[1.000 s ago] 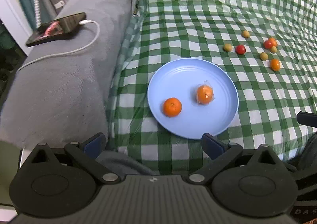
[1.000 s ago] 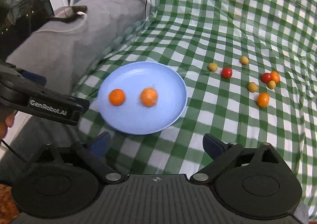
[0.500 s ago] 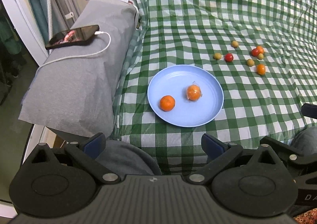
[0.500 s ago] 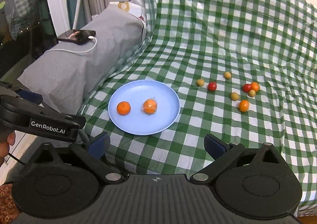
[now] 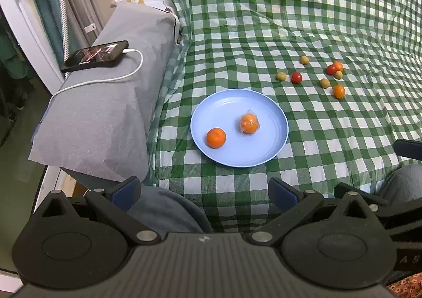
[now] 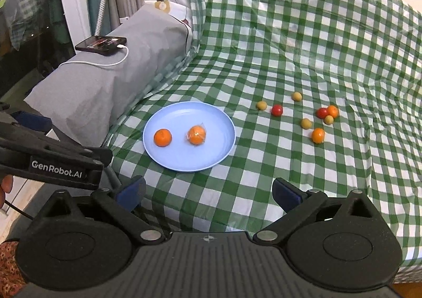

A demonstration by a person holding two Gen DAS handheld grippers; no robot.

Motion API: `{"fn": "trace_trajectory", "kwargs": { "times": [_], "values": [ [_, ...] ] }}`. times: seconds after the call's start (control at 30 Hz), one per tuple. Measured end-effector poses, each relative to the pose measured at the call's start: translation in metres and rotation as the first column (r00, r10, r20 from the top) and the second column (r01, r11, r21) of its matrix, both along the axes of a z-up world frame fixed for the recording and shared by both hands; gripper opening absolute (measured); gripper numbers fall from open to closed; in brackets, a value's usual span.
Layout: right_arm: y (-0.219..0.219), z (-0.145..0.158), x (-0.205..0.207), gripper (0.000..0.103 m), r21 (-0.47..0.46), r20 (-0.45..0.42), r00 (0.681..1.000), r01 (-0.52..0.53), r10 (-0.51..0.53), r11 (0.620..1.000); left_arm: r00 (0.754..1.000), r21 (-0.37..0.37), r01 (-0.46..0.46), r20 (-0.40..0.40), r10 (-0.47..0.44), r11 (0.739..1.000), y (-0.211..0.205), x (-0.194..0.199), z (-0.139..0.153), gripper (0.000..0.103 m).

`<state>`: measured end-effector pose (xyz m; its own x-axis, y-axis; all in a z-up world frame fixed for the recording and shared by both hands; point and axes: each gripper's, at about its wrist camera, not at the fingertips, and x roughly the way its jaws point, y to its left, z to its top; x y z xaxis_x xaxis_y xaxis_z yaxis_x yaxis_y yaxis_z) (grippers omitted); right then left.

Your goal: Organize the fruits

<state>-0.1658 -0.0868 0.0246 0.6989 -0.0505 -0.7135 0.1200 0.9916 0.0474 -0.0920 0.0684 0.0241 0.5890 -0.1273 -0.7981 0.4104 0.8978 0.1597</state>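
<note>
Both grippers hang back from the checked cloth (image 5: 303, 21) with jaws spread wide and nothing between them. The left gripper (image 5: 204, 191) shows its two blue-padded fingertips (image 5: 124, 190) far apart at the bottom of its view, touching no fruit; a grey-clad knee (image 5: 168, 208) sits just below the gap. Ahead of it, close past the cloth's near edge, lies the blue plate (image 5: 263, 155), carrying a bare orange (image 5: 216, 137) on its left part and a plastic-wrapped orange (image 5: 249, 123) near the middle, the two apart. Farther ahead and to the right, well beyond the plate, small fruits lie loose on the cloth: a red tomato (image 5: 296, 77) with a yellow-green fruit (image 5: 281, 76) just left of it, another yellow-green one (image 5: 304, 59) behind, and a cluster of red, orange and yellow-green ones (image 5: 334, 69) farther right, with one more orange fruit (image 5: 339, 91) nearest the gripper. The right gripper (image 6: 208, 192) is equally wide and empty, its pads over the cloth's near edge; the plate (image 6: 211, 160) sits ahead and slightly left, the loose fruits ahead to the right. The left gripper's black body (image 6: 52, 158) shows at the left of the right view. Off to the left, a phone (image 5: 95, 55) with a white cable (image 5: 105, 79) rests on a grey-covered armrest (image 5: 100, 118).
</note>
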Motion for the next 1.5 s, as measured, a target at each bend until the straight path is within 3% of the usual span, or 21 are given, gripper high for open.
{"fn": "trace_trajectory", "kwargs": {
  "times": [0.97,1.5],
  "values": [
    [-0.044,-0.020,0.024,0.102,0.128,-0.092,0.992,0.101,-0.089,0.987,0.999,0.060,0.022,-0.043,-0.019,0.998,-0.034,0.024,-0.012,0.103],
    [-0.104,-0.050,0.053,0.102,0.176,-0.158,0.966,0.230,-0.203,0.957,0.994,0.112,0.068,-0.097,-0.057,0.991,-0.103,0.071,-0.037,0.103]
  ]
}}
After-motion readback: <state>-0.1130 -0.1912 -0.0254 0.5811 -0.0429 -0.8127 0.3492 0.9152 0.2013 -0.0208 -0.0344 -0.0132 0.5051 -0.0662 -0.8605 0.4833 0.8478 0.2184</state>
